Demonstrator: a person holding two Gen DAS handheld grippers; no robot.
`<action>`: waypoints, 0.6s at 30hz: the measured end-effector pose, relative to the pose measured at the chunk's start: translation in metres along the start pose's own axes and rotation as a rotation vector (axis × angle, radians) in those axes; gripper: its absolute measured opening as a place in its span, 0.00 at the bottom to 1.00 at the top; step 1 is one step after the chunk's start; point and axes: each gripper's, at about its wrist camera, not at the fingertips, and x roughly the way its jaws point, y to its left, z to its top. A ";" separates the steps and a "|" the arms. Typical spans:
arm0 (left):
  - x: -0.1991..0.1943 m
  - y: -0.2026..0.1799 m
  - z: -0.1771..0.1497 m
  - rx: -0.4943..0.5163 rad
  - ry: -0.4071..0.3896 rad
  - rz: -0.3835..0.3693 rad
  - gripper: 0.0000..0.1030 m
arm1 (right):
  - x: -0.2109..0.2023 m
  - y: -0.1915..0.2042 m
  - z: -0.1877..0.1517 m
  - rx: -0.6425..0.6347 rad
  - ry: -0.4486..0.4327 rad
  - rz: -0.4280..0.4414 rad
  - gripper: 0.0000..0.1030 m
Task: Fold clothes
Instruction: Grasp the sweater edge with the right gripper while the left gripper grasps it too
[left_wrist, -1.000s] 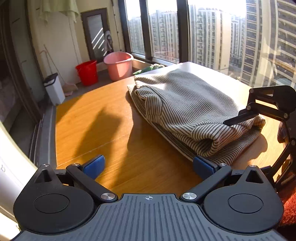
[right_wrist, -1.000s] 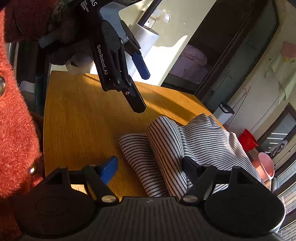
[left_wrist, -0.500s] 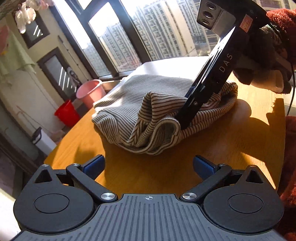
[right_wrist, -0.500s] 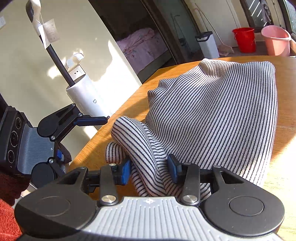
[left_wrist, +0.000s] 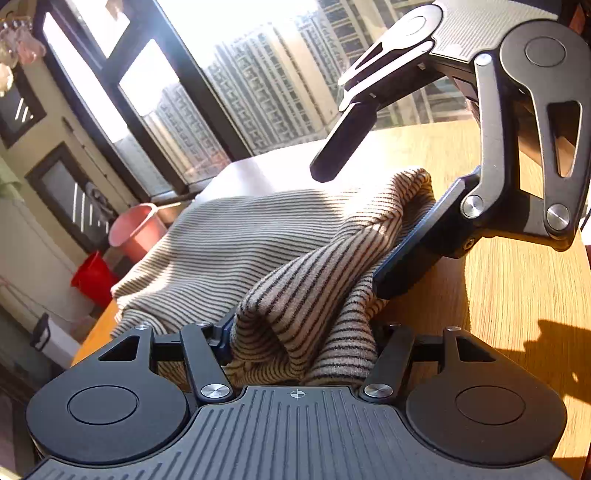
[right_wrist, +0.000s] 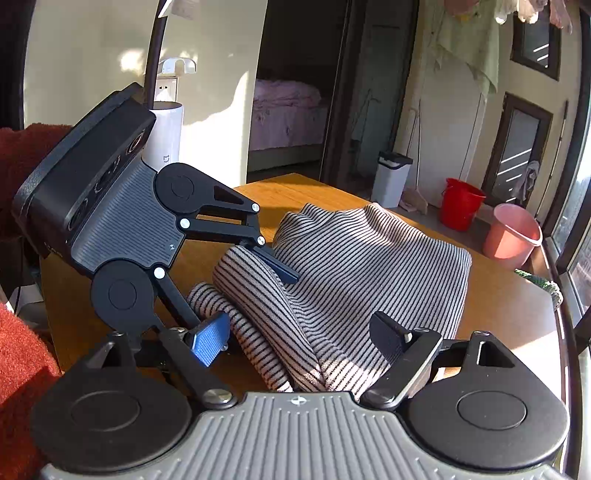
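Note:
A folded striped beige-and-black garment (left_wrist: 236, 240) lies on a round wooden table (left_wrist: 517, 295); it also shows in the right wrist view (right_wrist: 369, 266). My left gripper (left_wrist: 301, 332) has a bunched roll of the garment's near end between its narrowed fingers. My right gripper (right_wrist: 299, 332) is open, its fingers spread on either side of the same roll. In the right wrist view the left gripper (right_wrist: 258, 295) straddles the roll from the left. In the left wrist view the right gripper (left_wrist: 373, 225) stands over the garment, its fingers apart.
A pink bucket (right_wrist: 511, 236), a red bucket (right_wrist: 461, 203) and a white bin (right_wrist: 393, 177) stand on the floor beyond the table. Tall windows (left_wrist: 240, 92) run along the far side. A white cylinder (right_wrist: 166, 144) stands left of the table.
My left gripper has moved onto the garment's bunched end and narrowed on it. My right gripper, shut on that roll half a second ago, has opened.

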 end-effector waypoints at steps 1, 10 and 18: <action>0.003 0.010 0.002 -0.089 0.005 -0.033 0.63 | 0.000 0.006 -0.004 -0.053 0.005 -0.026 0.87; 0.012 0.031 0.005 -0.284 0.001 -0.096 0.62 | 0.043 0.025 -0.028 -0.293 0.030 -0.213 0.72; 0.000 0.026 0.002 -0.320 -0.016 -0.092 0.65 | 0.051 0.025 -0.028 -0.318 0.053 -0.228 0.40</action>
